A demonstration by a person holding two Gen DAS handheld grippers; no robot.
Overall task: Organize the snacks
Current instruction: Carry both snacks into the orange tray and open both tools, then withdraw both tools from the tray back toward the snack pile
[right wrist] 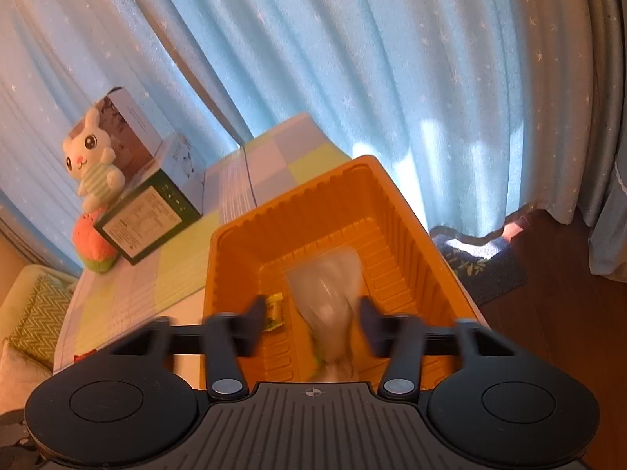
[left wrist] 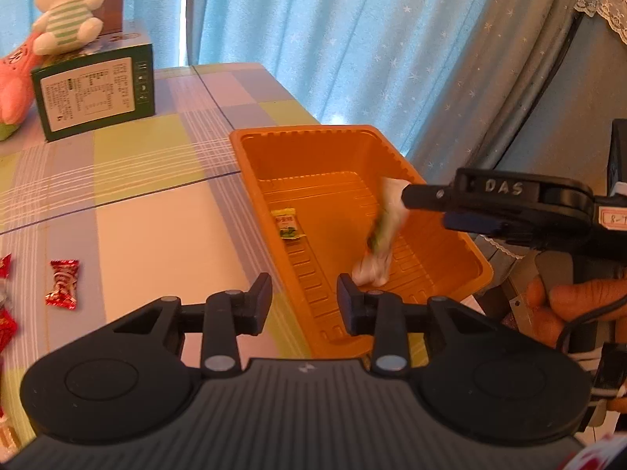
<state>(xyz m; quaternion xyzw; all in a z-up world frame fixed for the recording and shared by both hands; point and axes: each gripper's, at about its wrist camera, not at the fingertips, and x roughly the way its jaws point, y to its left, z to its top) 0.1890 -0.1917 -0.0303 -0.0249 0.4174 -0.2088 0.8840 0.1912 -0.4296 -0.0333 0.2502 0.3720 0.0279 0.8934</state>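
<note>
An orange plastic tray [left wrist: 305, 133] [right wrist: 352, 164] sits at the right edge of the checked table. A small yellow-green packet [left wrist: 288, 225] [right wrist: 274, 309] lies on its floor. A white packet with a green band [left wrist: 382, 243] [right wrist: 329, 293], blurred, hangs over the tray between the fingers of my right gripper [right wrist: 311, 325] [left wrist: 409, 197]; the jaws stand wider than the packet and do not press on it. My left gripper [left wrist: 303, 305] is open and empty over the tray's near left corner. Red-wrapped candies [left wrist: 62, 284] lie on the table to the left.
A green box [left wrist: 94, 94] with a plush rabbit [left wrist: 66, 11] on top stands at the table's far left, beside a pink plush [left wrist: 15, 78]. Blue curtains hang behind. A person's hand [left wrist: 568, 305] holds the right gripper. The floor lies beyond the tray's right side.
</note>
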